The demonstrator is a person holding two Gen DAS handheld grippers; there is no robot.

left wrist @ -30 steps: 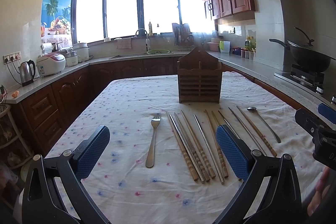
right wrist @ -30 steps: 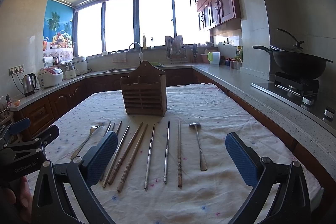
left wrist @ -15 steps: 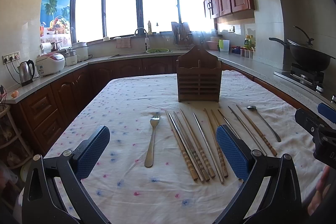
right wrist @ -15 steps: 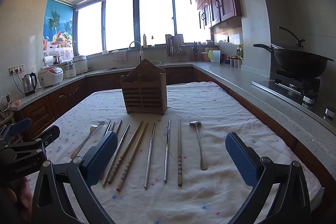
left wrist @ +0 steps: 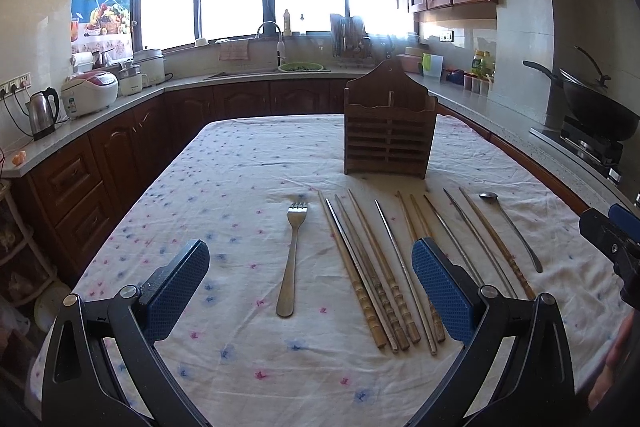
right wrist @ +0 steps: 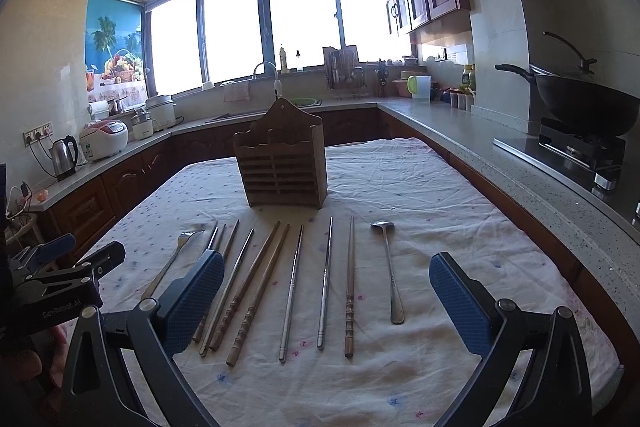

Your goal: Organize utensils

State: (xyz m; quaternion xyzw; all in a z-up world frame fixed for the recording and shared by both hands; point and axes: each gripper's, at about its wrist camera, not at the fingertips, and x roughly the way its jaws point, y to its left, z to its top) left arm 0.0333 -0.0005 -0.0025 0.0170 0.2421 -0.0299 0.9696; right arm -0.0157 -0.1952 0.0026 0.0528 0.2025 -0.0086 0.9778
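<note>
Presently: left hand-held gripper [left wrist: 310,291] and right hand-held gripper [right wrist: 326,301] both spread wide, empty; fork [left wrist: 291,259], chopsticks [left wrist: 370,275], spoon [right wrist: 390,267] on surface [left wrist: 240,179].

1. Left wrist cam is sitting low over the near end of the table [left wrist: 248,163], facing the windows, with the wooden holder [left wrist: 390,131] right of center.
2. Right wrist cam is looking the same way from further right; holder [right wrist: 282,163] is landing left of center.
3. Both are sharing the table, holder and utensil row.
</note>
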